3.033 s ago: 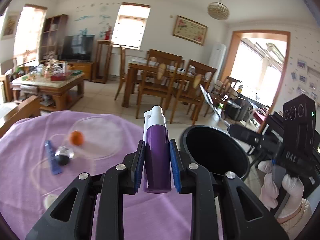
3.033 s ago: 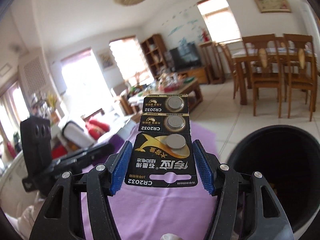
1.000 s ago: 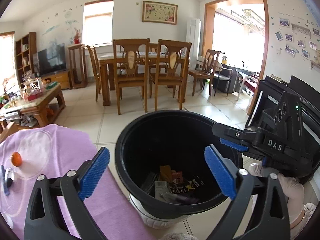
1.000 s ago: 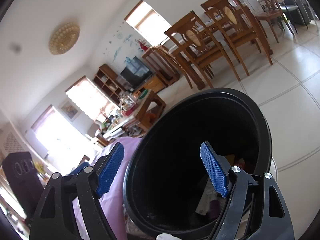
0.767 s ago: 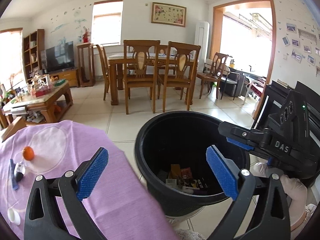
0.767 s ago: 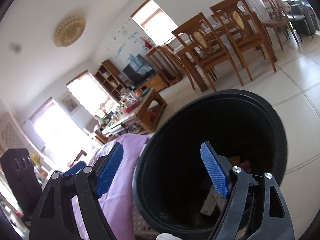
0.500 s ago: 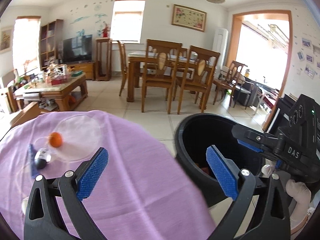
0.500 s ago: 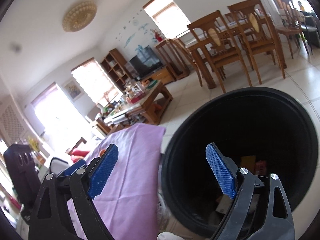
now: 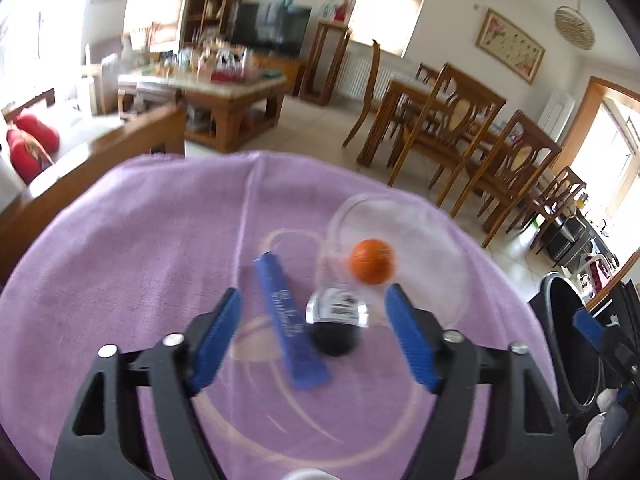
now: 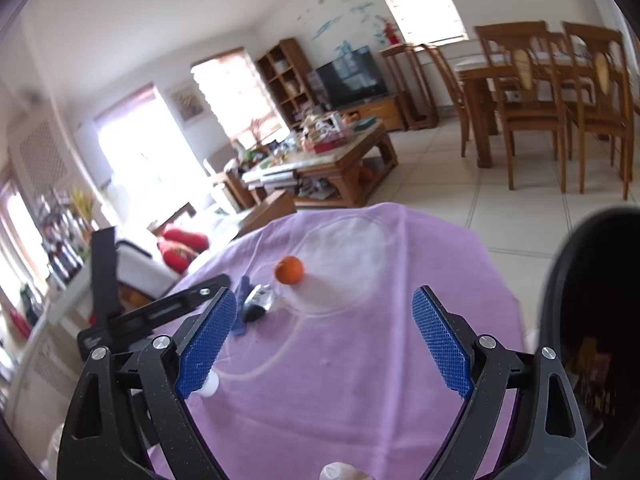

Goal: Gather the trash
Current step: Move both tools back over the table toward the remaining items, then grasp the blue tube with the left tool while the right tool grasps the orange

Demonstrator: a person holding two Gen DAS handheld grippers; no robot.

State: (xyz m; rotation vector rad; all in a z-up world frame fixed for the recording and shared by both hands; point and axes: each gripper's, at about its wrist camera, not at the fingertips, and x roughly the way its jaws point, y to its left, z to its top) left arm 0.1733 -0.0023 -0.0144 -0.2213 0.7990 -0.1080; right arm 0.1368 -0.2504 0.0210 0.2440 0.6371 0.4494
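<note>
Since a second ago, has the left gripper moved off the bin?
Yes. The left gripper has swung left, from above the black bin to over the purple tablecloth; its empty jaws have just been closing.

A sunlit living and dining room spreads out behind a table draped in purple cloth (image 9: 132, 248).

A low wooden coffee table (image 10: 340, 168) crowded with clutter stands on the pale tiled floor (image 10: 500, 216), with a dark television (image 10: 354, 76) on a wooden cabinet and an open bookshelf (image 10: 286, 80) against the far wall. Wooden dining chairs (image 10: 528, 100) ring a dining table (image 9: 452, 112) at right, beneath a framed picture (image 9: 510, 50) and a round ceiling lamp (image 9: 574, 28). Red cushions (image 9: 30, 140) lie on a pale sofa at left; bright windows (image 9: 394, 8) wash out that side of the room.
</note>
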